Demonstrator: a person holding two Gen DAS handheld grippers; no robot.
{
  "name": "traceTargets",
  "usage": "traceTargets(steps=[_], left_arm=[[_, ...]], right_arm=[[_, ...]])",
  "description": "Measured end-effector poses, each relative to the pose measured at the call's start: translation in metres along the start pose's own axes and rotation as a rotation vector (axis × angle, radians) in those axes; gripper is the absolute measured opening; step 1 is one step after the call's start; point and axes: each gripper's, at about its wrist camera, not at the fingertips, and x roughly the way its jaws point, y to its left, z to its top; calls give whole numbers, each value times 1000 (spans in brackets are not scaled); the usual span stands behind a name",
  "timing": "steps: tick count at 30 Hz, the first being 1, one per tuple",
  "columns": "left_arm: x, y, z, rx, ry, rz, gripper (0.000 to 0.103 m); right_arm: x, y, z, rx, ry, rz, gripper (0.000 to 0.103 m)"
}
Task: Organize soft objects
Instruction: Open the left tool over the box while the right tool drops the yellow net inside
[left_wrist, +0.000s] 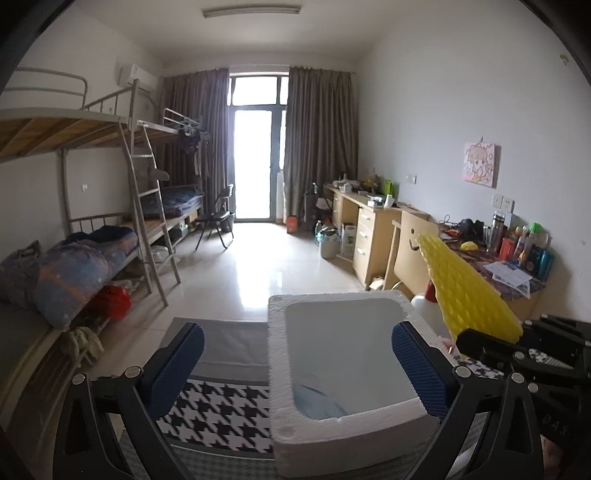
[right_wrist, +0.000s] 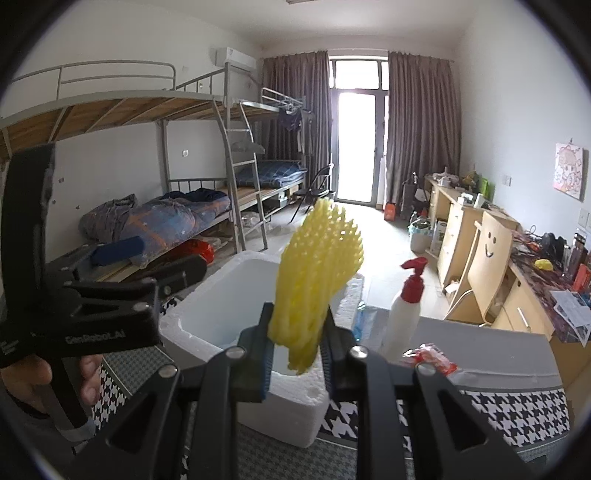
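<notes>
A white foam box (left_wrist: 280, 369) stands on a houndstooth cloth (left_wrist: 218, 413); something pale blue (left_wrist: 317, 402) lies in its bottom. My left gripper (left_wrist: 295, 369) is open, its blue pads on either side of the box's left wall, holding nothing. My right gripper (right_wrist: 297, 332) is shut on a yellow foam net sleeve (right_wrist: 317, 269) and holds it upright above the box (right_wrist: 207, 314). The sleeve also shows in the left wrist view (left_wrist: 461, 284), to the right of the box.
A white spray bottle with a red pump (right_wrist: 406, 310) and a red wrapper (right_wrist: 432, 358) lie on the grey surface right of the box. Bunk beds (left_wrist: 92, 206) line the left wall, desks (left_wrist: 373, 229) and a chair the right.
</notes>
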Motion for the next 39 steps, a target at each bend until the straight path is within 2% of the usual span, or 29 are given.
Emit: traceTargets(steps=[8,15,26,27,29,30,31,39], left_arm=[[-2,13,-1,-14,-4,64,102],[-4,15,-5,24,-8,80,102],[-10,21,-9,21,3,85,102],[-10,22,-9,19,6,85,102],[-11,24,-9,12,9,78,102],[-10,25,-9,11,12,78,102],[-10,25,-9,12,13,79,102],[-12,22,-9,19,7,82,102]], right_arm=[[8,11,6,-22,6,22,26],[18,10,7,-37,24,36,26],[41,1,8,-23,79,50,26],[42,1,9,-22,81,50,29],[46,2,10,-35,90,55,48],[46,2,9,-42,86,47,62],[45,3,9,-47,79,38,67],[38,3,8,-42,68,32,67]])
